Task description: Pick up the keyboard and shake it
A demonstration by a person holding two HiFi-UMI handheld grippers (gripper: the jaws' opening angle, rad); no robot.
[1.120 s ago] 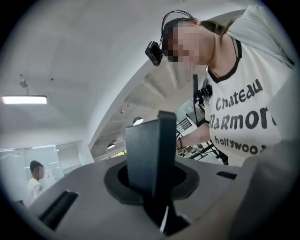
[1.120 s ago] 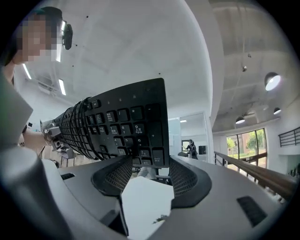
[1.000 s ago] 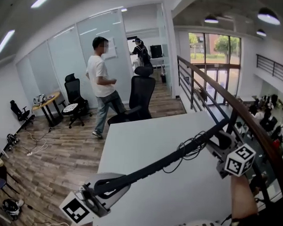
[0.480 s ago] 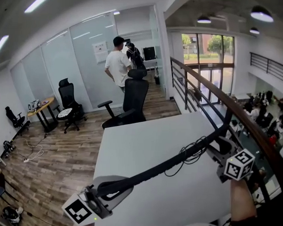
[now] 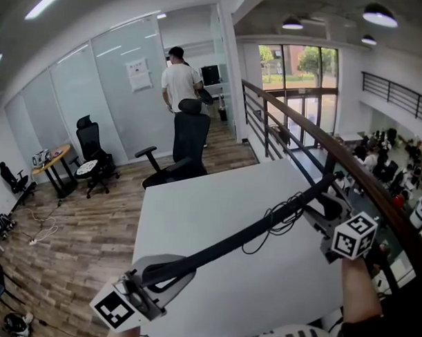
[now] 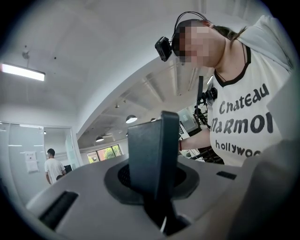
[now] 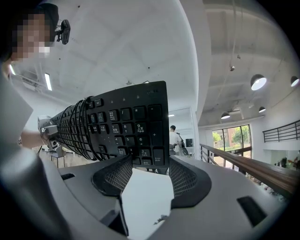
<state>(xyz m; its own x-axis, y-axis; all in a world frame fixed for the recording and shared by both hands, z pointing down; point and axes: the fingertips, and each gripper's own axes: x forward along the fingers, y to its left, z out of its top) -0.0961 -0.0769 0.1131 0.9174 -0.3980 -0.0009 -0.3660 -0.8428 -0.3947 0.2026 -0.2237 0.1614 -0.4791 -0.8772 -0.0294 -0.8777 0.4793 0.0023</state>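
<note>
We see a white table [image 5: 216, 213] below the left claw [image 5: 159, 273] and the right claw [image 5: 325, 211]. Far beyond the left claw stands a black chair [image 5: 188, 139], with a person [image 5: 179, 80] behind it beside a glass wall [image 5: 96, 91]. A railing [image 5: 295, 122] runs past the right claw.

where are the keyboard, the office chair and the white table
keyboard [image 7: 124, 124]: right gripper view, on its key face
office chair [image 5: 191, 137]: head view, on the backrest
table [image 5: 203, 205]: head view, on bare top
</note>
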